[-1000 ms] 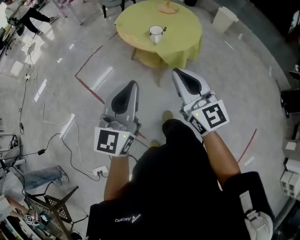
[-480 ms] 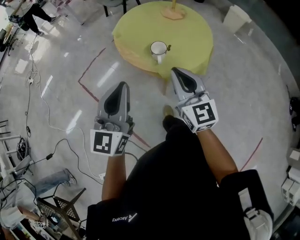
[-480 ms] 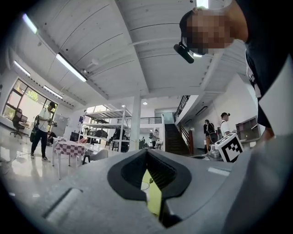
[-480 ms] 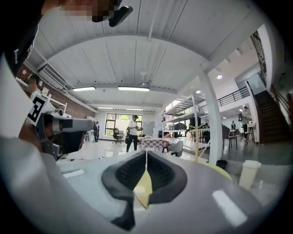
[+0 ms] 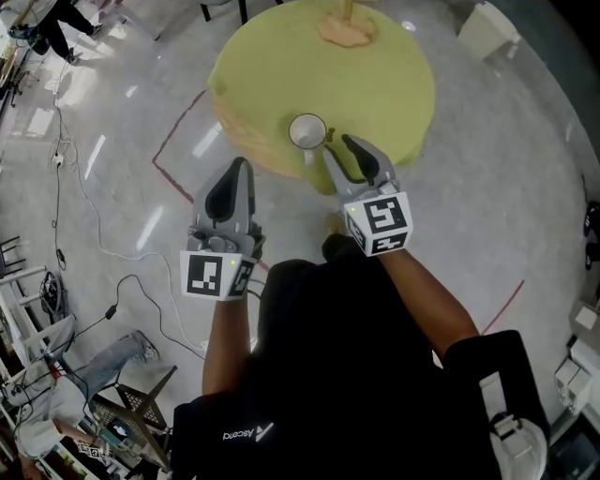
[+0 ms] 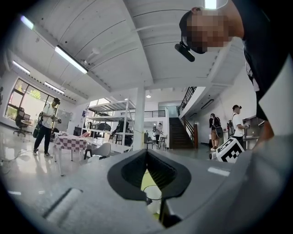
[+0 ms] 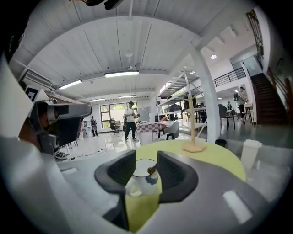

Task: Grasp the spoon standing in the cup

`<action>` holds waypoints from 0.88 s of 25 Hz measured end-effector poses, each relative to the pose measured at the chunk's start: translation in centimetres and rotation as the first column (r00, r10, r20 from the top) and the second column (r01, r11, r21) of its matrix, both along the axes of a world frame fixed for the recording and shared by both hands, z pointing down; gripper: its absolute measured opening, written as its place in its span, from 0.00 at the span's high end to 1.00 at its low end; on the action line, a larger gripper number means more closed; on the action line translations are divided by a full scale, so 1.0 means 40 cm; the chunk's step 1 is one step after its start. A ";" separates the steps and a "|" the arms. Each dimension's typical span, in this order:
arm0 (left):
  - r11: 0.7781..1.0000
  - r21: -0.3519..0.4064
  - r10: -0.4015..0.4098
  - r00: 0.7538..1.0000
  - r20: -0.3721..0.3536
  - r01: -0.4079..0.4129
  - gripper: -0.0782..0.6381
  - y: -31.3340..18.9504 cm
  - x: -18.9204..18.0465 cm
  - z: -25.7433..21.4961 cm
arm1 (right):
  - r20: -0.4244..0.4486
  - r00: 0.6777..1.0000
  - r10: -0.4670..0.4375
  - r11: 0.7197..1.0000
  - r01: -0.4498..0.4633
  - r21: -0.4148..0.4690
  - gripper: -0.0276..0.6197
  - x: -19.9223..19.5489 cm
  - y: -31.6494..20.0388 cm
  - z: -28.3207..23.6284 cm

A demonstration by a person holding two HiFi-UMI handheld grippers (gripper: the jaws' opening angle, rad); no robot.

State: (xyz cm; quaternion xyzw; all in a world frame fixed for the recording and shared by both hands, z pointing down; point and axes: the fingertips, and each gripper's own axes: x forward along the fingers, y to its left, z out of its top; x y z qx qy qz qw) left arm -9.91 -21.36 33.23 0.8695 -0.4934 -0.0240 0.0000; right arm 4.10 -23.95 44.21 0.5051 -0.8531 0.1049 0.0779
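A white cup point(image 5: 306, 131) stands near the front edge of a round yellow-green table point(image 5: 375, 84). A spoon point(image 7: 150, 171) with a brown top stands in it and leans on the rim. My right gripper point(image 5: 337, 146) hovers just right of and short of the cup. Its jaws are opening, and nothing lies between them. In the right gripper view the cup point(image 7: 141, 181) shows through the gap of the right gripper point(image 7: 146, 159), still ahead of the tips. My left gripper point(image 5: 238, 171) is shut and empty, over the floor left of the table.
A wooden stand base point(image 5: 345, 28) sits at the table's far side, and a white bin point(image 5: 483, 28) stands on the floor beyond. Red tape lines point(image 5: 178, 141) and cables point(image 5: 112, 225) cross the floor. People stand far off in the hall.
The table and cup have come much closer as the person stepped forward. The right gripper's jaws went from shut to open and now sit beside the cup. The left stayed shut.
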 end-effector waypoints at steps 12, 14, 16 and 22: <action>0.994 -0.068 0.086 0.996 0.015 -0.084 0.88 -0.093 0.007 0.050 | 0.046 0.993 0.112 0.968 -0.099 -0.230 0.71 -0.029 -0.103 0.164; 0.993 -0.069 0.101 0.995 0.010 -0.101 0.88 -0.101 0.000 0.046 | 0.032 0.991 0.133 0.967 -0.122 -0.224 0.79 -0.030 -0.109 0.158; 0.991 -0.054 0.122 0.993 -0.012 -0.122 0.88 -0.112 -0.002 0.033 | 0.018 0.989 0.150 0.967 -0.143 -0.210 0.86 -0.028 -0.115 0.147; 0.989 -0.039 0.145 0.989 -0.040 -0.146 0.88 -0.135 -0.029 0.028 | -0.023 0.993 0.116 0.979 -0.118 -0.168 0.87 -0.052 -0.121 0.114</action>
